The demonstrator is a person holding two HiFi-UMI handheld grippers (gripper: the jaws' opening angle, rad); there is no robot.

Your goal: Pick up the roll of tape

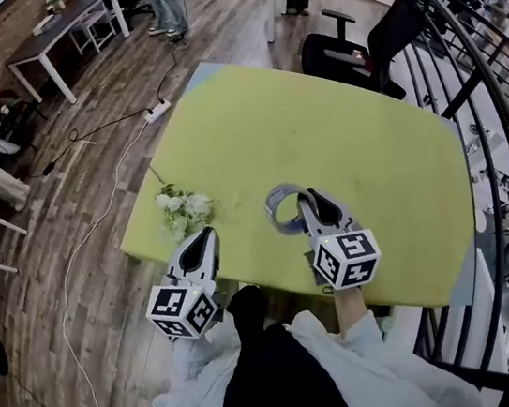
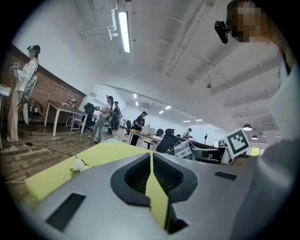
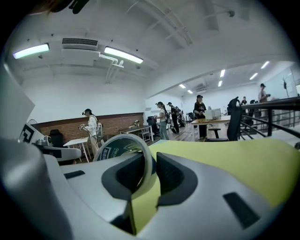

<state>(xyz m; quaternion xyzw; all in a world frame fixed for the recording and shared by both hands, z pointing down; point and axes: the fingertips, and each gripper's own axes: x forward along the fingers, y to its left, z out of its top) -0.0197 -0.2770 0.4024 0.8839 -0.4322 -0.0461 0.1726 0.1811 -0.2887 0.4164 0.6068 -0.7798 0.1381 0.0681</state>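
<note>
Grasp step looks done: the right gripper (image 3: 152,159) is clamped on the tape (image 3: 115,149), with the roll's wall pinched between the two pads and the ring standing upright out of the jaws to the left. From the head view, the tape (image 1: 281,213) sits over the near part of the yellow table (image 1: 347,127), right at the gripper's tip. I judge it to be off the surface, since the roll shows on edge and tilted rather than flat, but I cannot confirm the clearance. The left gripper (image 2: 151,161) has its jaws together with nothing between them. It hangs level at the table's near edge, beside a small bunch of flowers (image 1: 184,208), and plays no part in the pick. What is left, in my estimate, is only to show a clear lift above the table with the grip secure. The pinch is on a thin wall, so the roll could swing or slip.
</note>
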